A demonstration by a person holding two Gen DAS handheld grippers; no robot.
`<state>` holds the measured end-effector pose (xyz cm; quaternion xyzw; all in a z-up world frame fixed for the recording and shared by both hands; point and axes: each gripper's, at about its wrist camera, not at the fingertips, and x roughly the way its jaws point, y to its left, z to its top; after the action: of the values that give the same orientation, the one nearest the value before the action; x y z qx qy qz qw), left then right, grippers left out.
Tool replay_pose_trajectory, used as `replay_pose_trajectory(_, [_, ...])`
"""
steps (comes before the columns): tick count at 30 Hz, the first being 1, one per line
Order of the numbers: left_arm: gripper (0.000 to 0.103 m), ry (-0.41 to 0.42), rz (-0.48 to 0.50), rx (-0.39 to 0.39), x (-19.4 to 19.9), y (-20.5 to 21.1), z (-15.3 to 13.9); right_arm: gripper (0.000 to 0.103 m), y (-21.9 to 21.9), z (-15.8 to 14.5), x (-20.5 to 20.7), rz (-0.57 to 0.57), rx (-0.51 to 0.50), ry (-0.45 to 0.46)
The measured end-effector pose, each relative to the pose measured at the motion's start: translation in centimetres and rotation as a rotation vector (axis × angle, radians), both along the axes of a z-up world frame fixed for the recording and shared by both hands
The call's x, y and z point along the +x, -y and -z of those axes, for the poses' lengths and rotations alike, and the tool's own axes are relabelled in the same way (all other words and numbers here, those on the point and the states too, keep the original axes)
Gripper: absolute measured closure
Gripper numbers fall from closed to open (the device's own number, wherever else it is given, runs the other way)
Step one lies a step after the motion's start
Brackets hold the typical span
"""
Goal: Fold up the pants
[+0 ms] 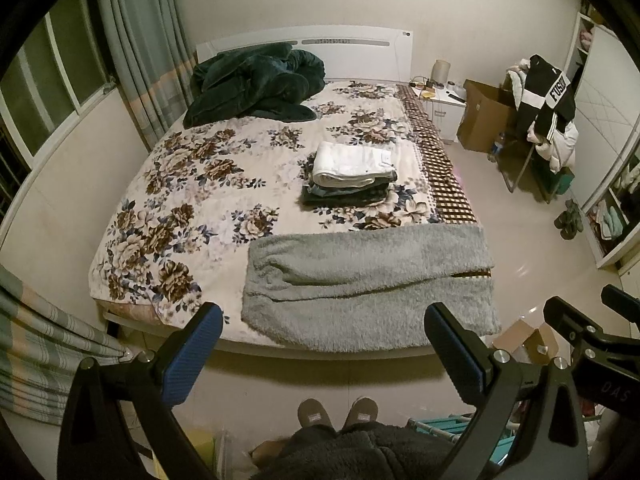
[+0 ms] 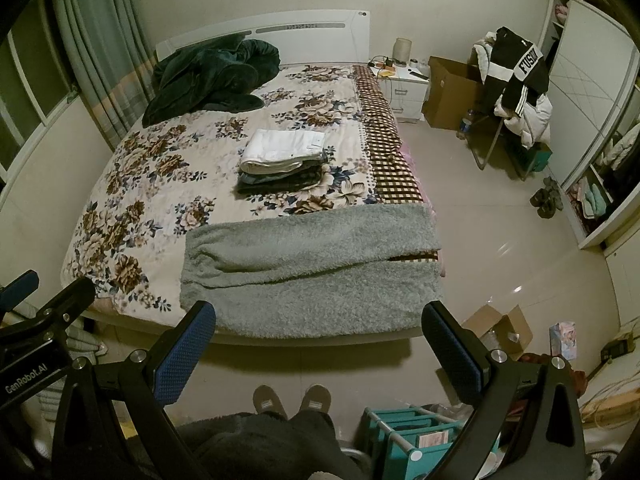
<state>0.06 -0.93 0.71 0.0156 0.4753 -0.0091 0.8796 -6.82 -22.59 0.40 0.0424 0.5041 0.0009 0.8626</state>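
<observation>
Grey fluffy pants (image 1: 368,276) lie flat across the near end of the bed, legs side by side, running left to right; they also show in the right wrist view (image 2: 312,268). My left gripper (image 1: 324,356) is open and empty, held above the floor in front of the bed's near edge. My right gripper (image 2: 320,356) is open and empty too, beside the left one; part of it shows at the right of the left wrist view (image 1: 592,332). Neither touches the pants.
A stack of folded clothes (image 1: 352,174) sits mid-bed on the floral cover (image 1: 180,208). A dark green blanket (image 1: 256,84) is heaped by the headboard. A nightstand (image 1: 444,104), cardboard box (image 1: 484,116) and clothes-laden chair (image 1: 548,120) stand right. A teal rack (image 2: 420,432) is by my feet.
</observation>
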Motion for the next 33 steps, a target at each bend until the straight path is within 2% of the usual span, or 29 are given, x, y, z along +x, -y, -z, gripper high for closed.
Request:
replay_pose_trajectory(23, [0.0,0.0,-0.004,-0.009,0.6,0.1,0.0,0.0,0.7,-1.6,1.7,-0.013,0.035,-0.029])
replay_pose_trajectory(25, [0.0,0.018,-0.015,-0.013,1.2,0.8,-0.1,0.0,1.4,-0.8,2.0,-0.015,0.041,-0.035])
replay_pose_trajectory(29, [0.0,0.081,-0.073,0.047,3.5,1.5,0.7,0.0,3.2,0.8,4.1,0.013,0.051,-0.035])
replay_pose_trajectory(33, [0.0,0.104,-0.139,0.097,8.1,1.3,3.1,0.0,5.8,4.4,8.2,0.069,0.07,-0.033])
